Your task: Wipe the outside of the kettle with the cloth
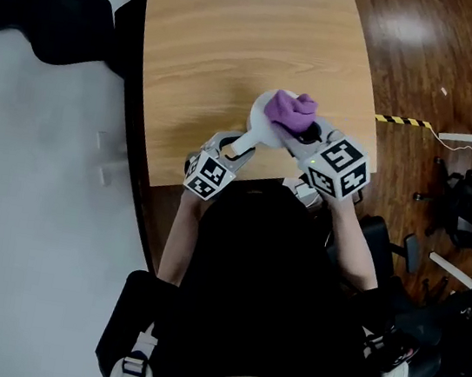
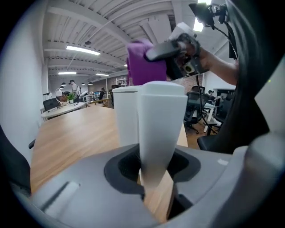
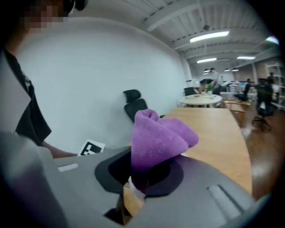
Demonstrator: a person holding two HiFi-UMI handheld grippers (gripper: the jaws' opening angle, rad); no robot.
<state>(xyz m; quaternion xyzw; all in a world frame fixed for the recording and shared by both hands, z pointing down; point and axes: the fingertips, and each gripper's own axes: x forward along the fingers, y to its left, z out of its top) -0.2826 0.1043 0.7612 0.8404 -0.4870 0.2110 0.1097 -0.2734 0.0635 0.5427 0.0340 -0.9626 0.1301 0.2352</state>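
Observation:
A white kettle [image 1: 266, 119] stands near the front edge of the wooden table [image 1: 241, 35]. My left gripper [image 1: 239, 148] is shut on its white handle [image 2: 158, 129], which rises between the jaws in the left gripper view, with the kettle body [image 2: 126, 115] just behind. My right gripper [image 1: 303, 133] is shut on a bunched purple cloth [image 1: 290, 110], held at the kettle's top. The cloth [image 3: 158, 136] sticks up from the jaws in the right gripper view. In the left gripper view the cloth [image 2: 145, 63] hangs above the kettle's rim, and whether it touches is unclear.
A black office chair [image 1: 58, 14] stands off the table's left side. Right of the table lie wooden floor, a yellow-black tape strip [image 1: 403, 121] and more dark chairs [image 1: 471, 205]. The table's front edge runs just under both grippers.

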